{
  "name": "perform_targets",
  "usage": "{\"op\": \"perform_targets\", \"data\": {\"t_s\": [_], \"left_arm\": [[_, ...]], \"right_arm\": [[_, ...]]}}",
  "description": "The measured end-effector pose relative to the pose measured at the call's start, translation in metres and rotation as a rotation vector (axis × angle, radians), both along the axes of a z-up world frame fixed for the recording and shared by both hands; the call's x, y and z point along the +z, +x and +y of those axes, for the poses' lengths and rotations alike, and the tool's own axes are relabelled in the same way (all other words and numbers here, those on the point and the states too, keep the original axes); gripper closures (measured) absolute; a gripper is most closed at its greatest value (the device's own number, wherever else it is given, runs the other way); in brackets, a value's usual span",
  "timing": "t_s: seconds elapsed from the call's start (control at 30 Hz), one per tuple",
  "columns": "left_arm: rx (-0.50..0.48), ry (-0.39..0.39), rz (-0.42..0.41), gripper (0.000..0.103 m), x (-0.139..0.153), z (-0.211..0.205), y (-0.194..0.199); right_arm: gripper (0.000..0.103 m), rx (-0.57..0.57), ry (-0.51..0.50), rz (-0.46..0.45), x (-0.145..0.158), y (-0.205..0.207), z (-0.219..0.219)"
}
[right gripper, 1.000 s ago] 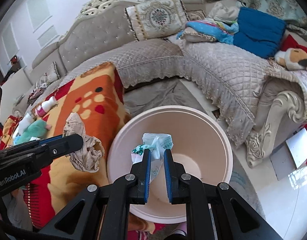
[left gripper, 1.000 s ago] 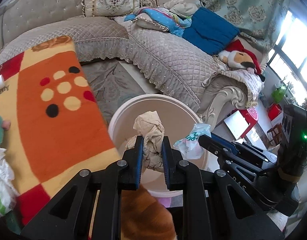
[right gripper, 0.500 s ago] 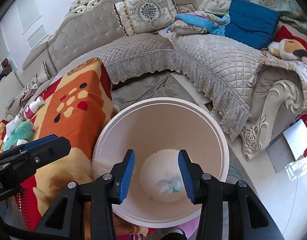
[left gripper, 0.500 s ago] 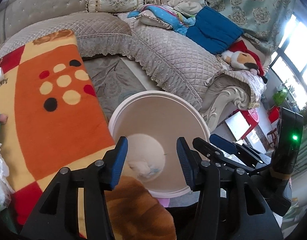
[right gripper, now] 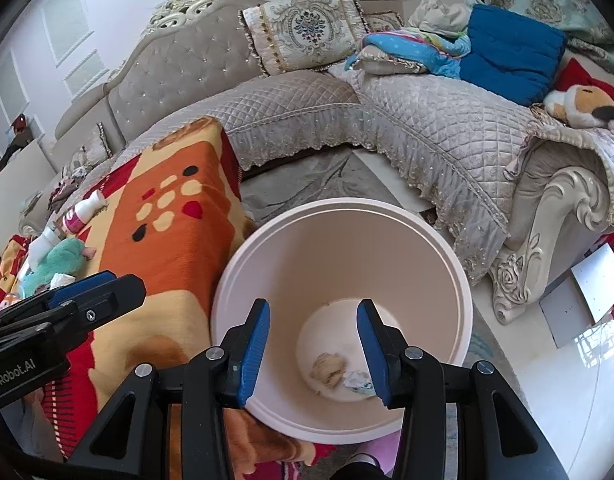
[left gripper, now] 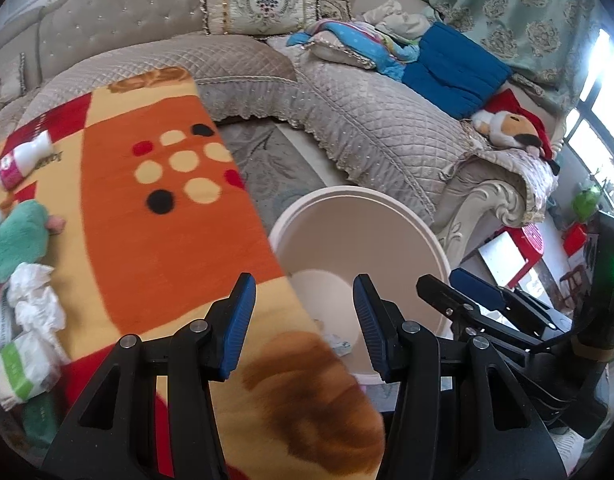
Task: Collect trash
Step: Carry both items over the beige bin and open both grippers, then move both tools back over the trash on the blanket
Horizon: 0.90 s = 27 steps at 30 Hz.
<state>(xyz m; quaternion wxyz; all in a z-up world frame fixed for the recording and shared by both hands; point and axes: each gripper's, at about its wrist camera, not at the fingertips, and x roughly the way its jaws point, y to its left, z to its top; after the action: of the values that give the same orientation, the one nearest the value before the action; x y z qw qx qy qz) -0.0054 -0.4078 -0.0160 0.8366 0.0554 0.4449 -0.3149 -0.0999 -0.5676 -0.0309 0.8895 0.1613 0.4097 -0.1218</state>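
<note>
Trash, a crumpled brown paper wad [right gripper: 328, 367] and a plastic wrapper [right gripper: 359, 382], lies in the white bin [right gripper: 447, 264] beneath your left hand-held gripper [left gripper: 301, 316] and right hand-held gripper [right gripper: 313, 342], both parted and empty because they have just been opening above it.

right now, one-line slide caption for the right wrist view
Open right hand-held gripper above the round white plastic bin, with a crumpled brown paper wad and a white-green wrapper at its bottom.

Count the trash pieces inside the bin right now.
2: a tan crumpled paper wad and a white-green wrapper beside it, both on the bin floor. The right gripper's fingers may hide more.
</note>
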Motion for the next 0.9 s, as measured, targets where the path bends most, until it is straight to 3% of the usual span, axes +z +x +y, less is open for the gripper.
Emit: {"op": "perform_targets", "data": {"t_s": [0.43,0.73,0.9], "left_arm": [[0.140,0.033,-0.060,0.054,0.010,0.076,-0.004],[0.242,0.014,-0.062,0.054,0.021,0.145,-0.007],[0.306,0.019,-0.060,0.054,0.024,0.183,-0.008]], "right_arm": [[0.059,0.102,0.003,-0.031,0.017,0.013,0.059],[0.058,0.200,0.016,-0.031,0.020,0.029,0.108],[0.053,0.267,0.018,-0.024,0.020,0.040,0.140]]}}
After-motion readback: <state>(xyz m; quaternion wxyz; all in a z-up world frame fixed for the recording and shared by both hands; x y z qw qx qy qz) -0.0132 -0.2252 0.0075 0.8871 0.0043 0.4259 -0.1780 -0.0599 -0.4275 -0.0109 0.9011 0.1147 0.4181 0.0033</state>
